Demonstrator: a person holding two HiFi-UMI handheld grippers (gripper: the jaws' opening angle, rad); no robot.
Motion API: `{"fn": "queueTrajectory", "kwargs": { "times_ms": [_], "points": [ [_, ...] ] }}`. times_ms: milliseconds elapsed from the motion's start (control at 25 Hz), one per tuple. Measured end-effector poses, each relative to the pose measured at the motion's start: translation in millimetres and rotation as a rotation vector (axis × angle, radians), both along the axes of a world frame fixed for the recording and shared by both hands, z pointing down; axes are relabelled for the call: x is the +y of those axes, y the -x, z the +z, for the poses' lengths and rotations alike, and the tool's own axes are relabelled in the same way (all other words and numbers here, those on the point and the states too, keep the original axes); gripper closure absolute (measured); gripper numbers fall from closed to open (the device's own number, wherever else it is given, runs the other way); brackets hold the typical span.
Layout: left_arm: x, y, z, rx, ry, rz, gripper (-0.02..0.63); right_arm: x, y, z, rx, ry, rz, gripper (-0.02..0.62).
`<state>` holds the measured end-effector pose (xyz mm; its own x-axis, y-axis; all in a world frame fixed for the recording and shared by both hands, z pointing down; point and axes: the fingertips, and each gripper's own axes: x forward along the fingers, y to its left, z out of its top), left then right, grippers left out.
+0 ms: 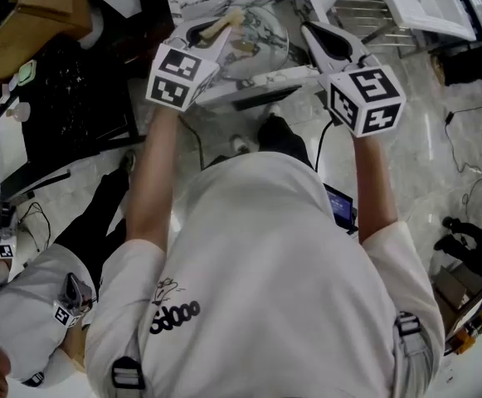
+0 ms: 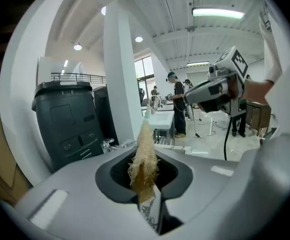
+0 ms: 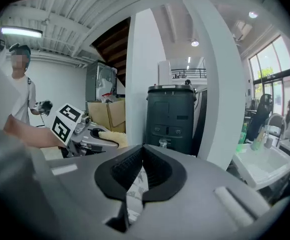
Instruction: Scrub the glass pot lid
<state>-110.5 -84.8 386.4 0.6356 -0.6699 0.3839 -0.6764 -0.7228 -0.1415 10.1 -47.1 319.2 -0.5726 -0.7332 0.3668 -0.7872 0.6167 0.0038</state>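
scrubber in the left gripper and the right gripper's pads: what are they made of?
The scrubber has tan, matte, frayed strands, so it looks like loofah or similar plant fibre. The right gripper pads are black, matte and ribbed, probably rubber or soft plastic.

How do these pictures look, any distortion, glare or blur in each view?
Head view: even light, fairly sharp, little bending. Left gripper view: strong fisheye, dark corners, ceiling lamp blown out, scrubber slightly soft. Right gripper view: same fisheye, window overbright.
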Motion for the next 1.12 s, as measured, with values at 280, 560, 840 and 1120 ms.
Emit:
{"fn": "queueTrajectory", "kwargs": {
  "times_ms": [280,560,840,1120],
  "points": [
    [5,8,-74,0.097,-0.161,-0.079,0.554,-1,-2,-35,0.008,-0.098,-0.004,0.592],
    [14,5,-111,0.114,-0.274,-0.108,0.554,1,-1,-65,-0.004,-0.183,-0.015,0.592],
    [23,4,-132,0.106,-0.328,-0.113,0.554,2,-2,-81,-0.043,-0.205,-0.024,0.594],
    [30,0,-156,0.126,-0.374,-0.109,0.554,7,4,-96,-0.060,-0.235,-0.057,0.594]
  ]
}}
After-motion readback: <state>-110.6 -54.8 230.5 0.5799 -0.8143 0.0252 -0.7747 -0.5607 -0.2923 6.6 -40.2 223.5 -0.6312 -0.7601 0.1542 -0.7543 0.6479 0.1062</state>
